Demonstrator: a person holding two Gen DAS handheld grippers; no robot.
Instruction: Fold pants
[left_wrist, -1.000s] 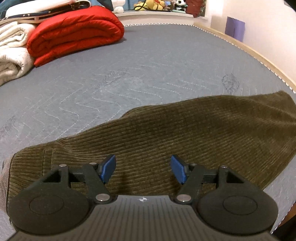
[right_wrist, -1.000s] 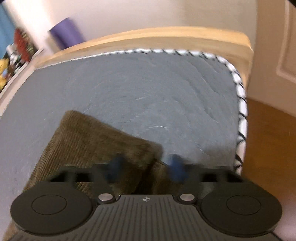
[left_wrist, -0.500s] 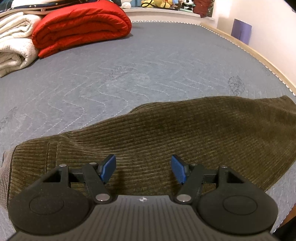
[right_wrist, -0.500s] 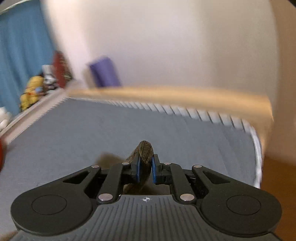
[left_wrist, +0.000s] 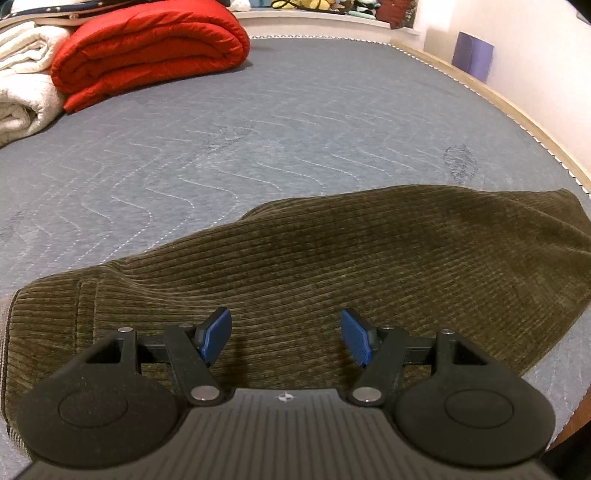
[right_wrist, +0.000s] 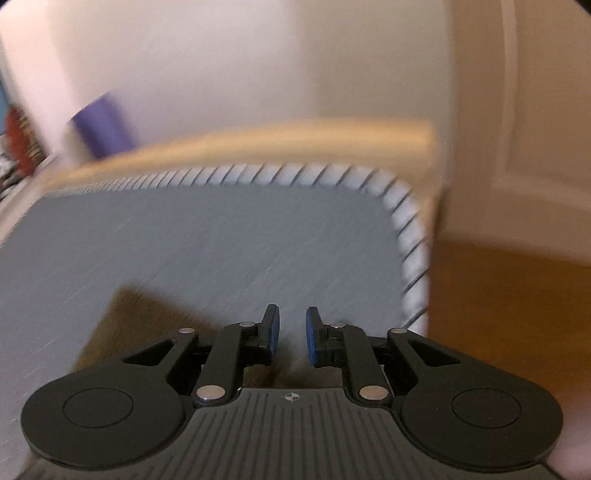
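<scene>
Olive corduroy pants lie flat across the grey quilted mattress, waistband at the left, leg end at the right. My left gripper hovers over the near edge of the pants, jaws wide open and empty. In the blurred right wrist view a corner of the pants lies low at the left on the mattress. My right gripper is above the cloth near the mattress corner; its jaws are opening and nothing shows between the blue pads.
A folded red quilt and white blankets lie at the far left. A wooden bed frame runs along the right, with a purple box by the wall. Wood floor lies past the mattress corner.
My right gripper closed on a fold of the pants half a second ago and has since let it go and parted its jaws. The left gripper stayed open in place.
</scene>
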